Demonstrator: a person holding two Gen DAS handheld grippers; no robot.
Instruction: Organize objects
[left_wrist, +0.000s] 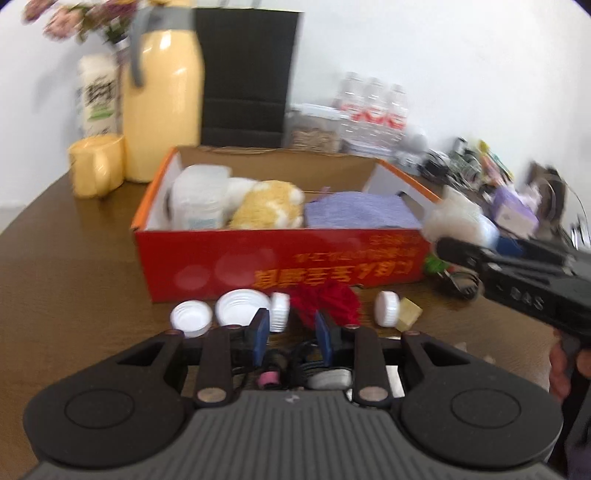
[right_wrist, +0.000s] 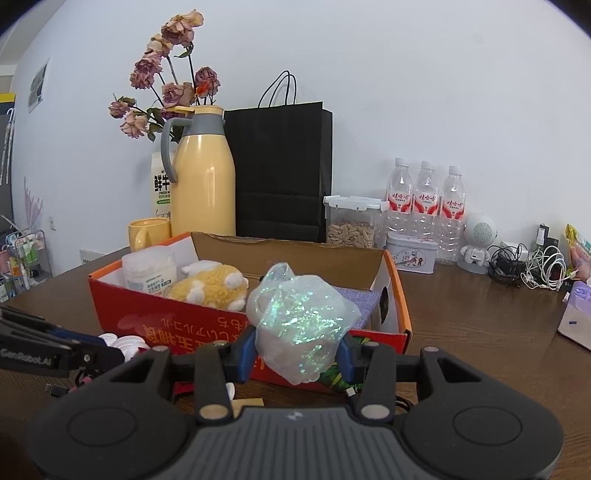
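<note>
Right hand-held gripper (right_wrist: 297, 354) is clamped on a shimmery plastic bag (right_wrist: 301, 317) before the red box (right_wrist: 177, 317). Left hand-held gripper (left_wrist: 291, 334), pads apart and empty, hangs over white caps (left_wrist: 242, 308) and red cloth (left_wrist: 327, 301) on the counter (left_wrist: 74, 280).

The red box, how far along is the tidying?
Packed in the red box: white jar, plush toy, purple cloth. In hand: right gripper clamps a shimmery bag. Left: white caps and red item before the open left gripper.
</note>
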